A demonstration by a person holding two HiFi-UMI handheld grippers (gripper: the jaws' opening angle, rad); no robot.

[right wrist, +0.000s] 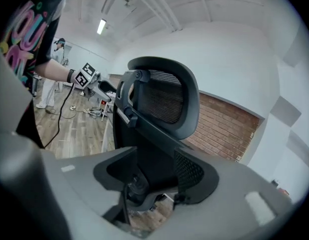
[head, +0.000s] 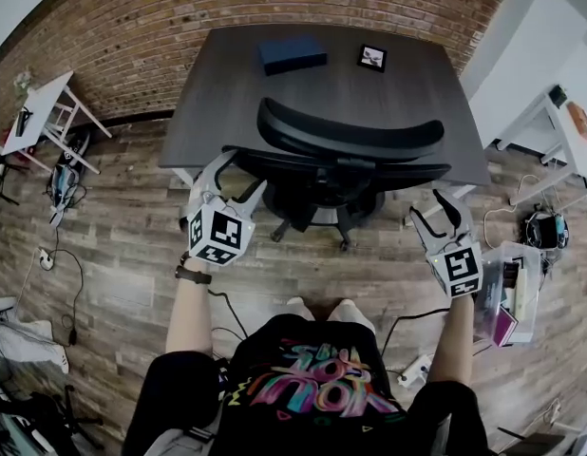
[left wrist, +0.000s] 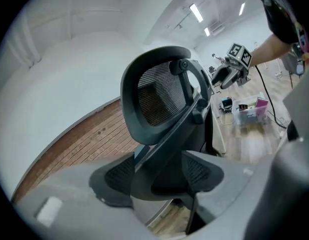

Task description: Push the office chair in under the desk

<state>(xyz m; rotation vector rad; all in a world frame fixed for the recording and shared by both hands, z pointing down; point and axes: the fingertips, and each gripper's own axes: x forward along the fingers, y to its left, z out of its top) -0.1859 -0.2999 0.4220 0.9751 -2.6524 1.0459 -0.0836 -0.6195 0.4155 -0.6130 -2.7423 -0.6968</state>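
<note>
The black mesh office chair [head: 350, 141] stands at the dark desk [head: 227, 93], with its seat partly beneath the top. My left gripper [head: 244, 171] is at the left edge of the chair's back, jaws spread wide. In the left gripper view the chair's back frame [left wrist: 159, 94] runs down between the jaws of the left gripper [left wrist: 158, 176]; no pad visibly presses on it. My right gripper [head: 431, 207] hangs just off the chair's right side, clear of it. Its own view shows the chair [right wrist: 164, 96] beyond the parted jaws of the right gripper [right wrist: 149, 176].
A blue box [head: 292, 53] and a small black frame [head: 372, 58] lie on the desk. A brick wall is behind it. A white table [head: 37, 112] stands left, white furniture [head: 550, 103] right. A clear plastic bin [head: 507, 293] and cables lie on the wood floor.
</note>
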